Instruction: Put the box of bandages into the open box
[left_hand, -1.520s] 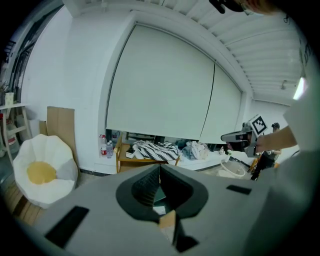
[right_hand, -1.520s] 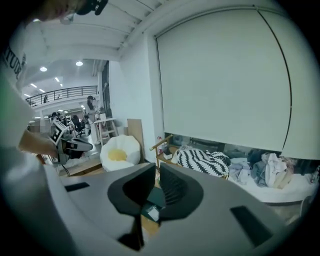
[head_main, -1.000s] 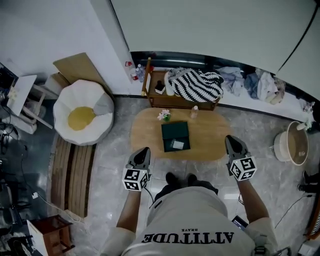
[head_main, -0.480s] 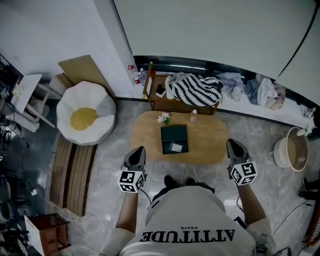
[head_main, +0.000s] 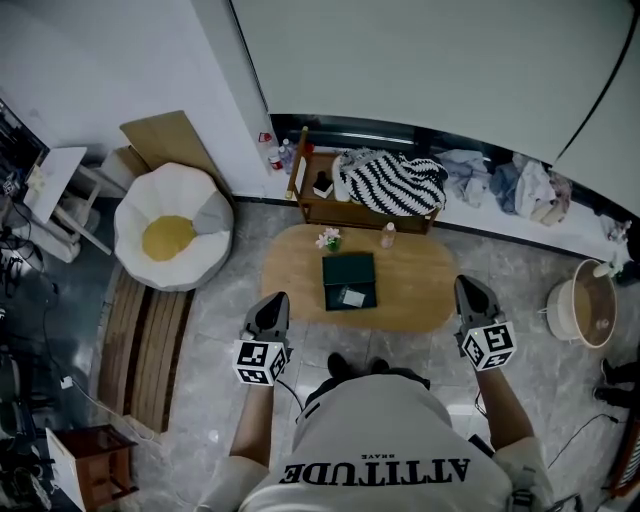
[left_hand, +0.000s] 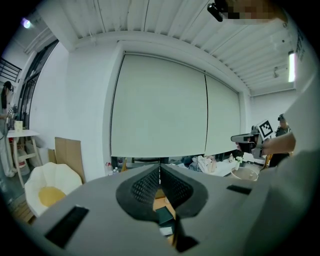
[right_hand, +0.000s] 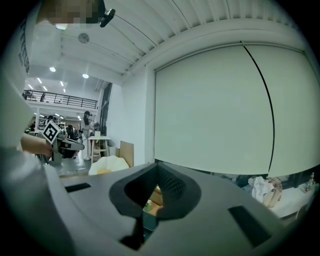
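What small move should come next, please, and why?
Probably open the right gripper's jaws and bring it forward over the table. It and the left gripper are both shut and empty, held at either side of the table's near edge. The pale box lies untouched at the near end of the dark box.

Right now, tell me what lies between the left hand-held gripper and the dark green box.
Head view: nothing stands between the left hand-held gripper and the dark green box; only bare oval wooden table and grey floor.
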